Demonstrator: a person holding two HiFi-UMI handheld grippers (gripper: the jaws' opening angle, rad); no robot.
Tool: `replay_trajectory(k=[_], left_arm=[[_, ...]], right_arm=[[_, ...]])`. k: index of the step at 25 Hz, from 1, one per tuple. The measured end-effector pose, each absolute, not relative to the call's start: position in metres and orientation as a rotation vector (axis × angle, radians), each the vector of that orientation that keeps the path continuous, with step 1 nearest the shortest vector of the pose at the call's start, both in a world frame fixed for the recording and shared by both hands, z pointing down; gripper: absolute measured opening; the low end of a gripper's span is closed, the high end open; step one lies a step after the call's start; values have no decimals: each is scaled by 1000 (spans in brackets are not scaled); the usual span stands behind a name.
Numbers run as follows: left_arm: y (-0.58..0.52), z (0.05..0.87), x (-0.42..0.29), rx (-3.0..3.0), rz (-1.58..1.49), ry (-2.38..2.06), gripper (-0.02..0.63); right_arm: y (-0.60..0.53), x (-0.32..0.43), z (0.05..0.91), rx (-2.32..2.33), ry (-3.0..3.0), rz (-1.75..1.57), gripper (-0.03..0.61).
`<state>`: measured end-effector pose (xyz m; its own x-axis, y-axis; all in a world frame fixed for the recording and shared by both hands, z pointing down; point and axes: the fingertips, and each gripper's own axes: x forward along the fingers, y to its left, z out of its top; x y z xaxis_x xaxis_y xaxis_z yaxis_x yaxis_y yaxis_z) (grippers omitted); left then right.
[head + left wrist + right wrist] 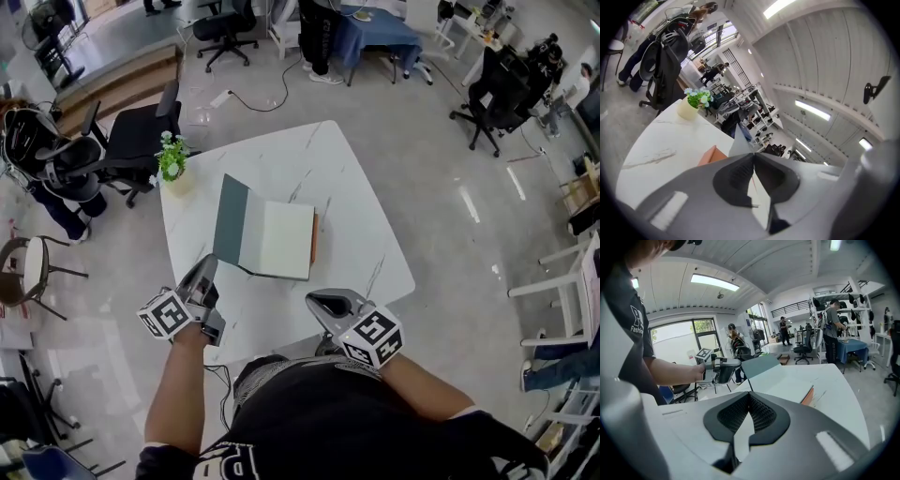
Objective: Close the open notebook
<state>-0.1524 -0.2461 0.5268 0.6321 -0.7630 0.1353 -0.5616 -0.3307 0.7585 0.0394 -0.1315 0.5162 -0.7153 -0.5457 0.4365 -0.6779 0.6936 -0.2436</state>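
The notebook (281,239) lies open in the middle of the white marble table (366,262). Its grey-green cover (230,220) stands up on the left, the pale pages lie flat, and an orange edge shows on the right. My left gripper (207,265) hovers just short of the notebook's near left corner, shut and empty. My right gripper (316,301) sits at the table's near edge, below the notebook's right corner, also shut on nothing. The left gripper view shows the shut jaws of the left gripper (753,156) with the notebook (711,154) beyond them. In the right gripper view, the notebook (785,383) lies beyond the right gripper (749,397).
A small potted plant (172,161) stands at the table's far left corner. Office chairs (131,141) stand on the floor to the left, and a round stool (28,267) is further left. People and desks (375,33) are far behind the table.
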Motion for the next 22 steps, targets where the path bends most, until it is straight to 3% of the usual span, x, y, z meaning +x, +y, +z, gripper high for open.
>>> replay_trajectory(k=[22], left_arm=[[-215,531,-19,2242,37,-856,66]], right_arm=[[-134,61,512,993,-2593,567,0]])
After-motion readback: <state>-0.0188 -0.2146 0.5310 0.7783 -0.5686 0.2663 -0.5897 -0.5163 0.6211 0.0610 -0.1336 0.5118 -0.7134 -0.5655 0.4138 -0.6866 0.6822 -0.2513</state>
